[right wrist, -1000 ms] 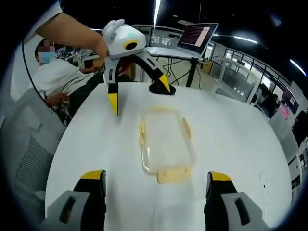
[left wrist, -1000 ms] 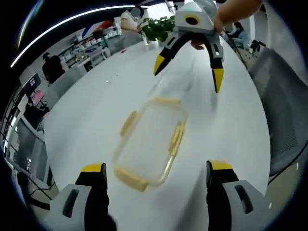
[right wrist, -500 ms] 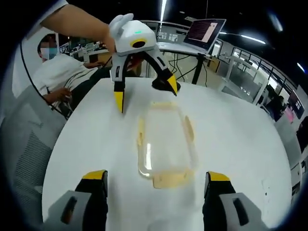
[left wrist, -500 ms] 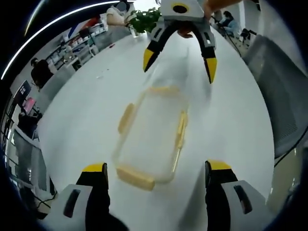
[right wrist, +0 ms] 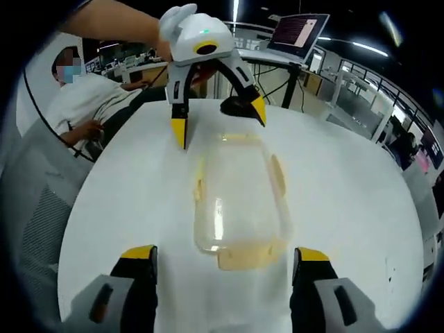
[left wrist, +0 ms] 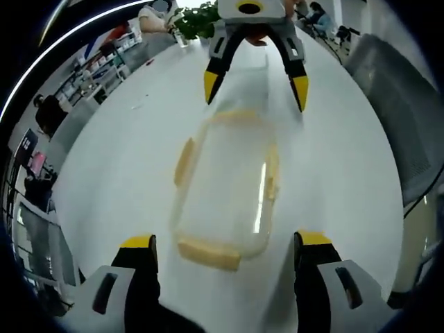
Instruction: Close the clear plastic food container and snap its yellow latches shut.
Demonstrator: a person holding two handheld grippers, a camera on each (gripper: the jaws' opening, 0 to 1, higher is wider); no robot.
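A clear plastic food container (left wrist: 225,187) is seen lying flat on a white round counter (left wrist: 125,166), its lid apparently resting in place, while two hand-held tools are brought in from opposite ends. The left claw (left wrist: 225,253) is held wide open at the near end, and the right claw (left wrist: 255,82) is spread open above the far end, gripping nothing. This facing stance appears chosen so that the end latches (right wrist: 244,258) can be pressed from both sides. The container's long axis is aligned between the two claws, with side latches (left wrist: 184,159) splayed outward, not yet snapped.
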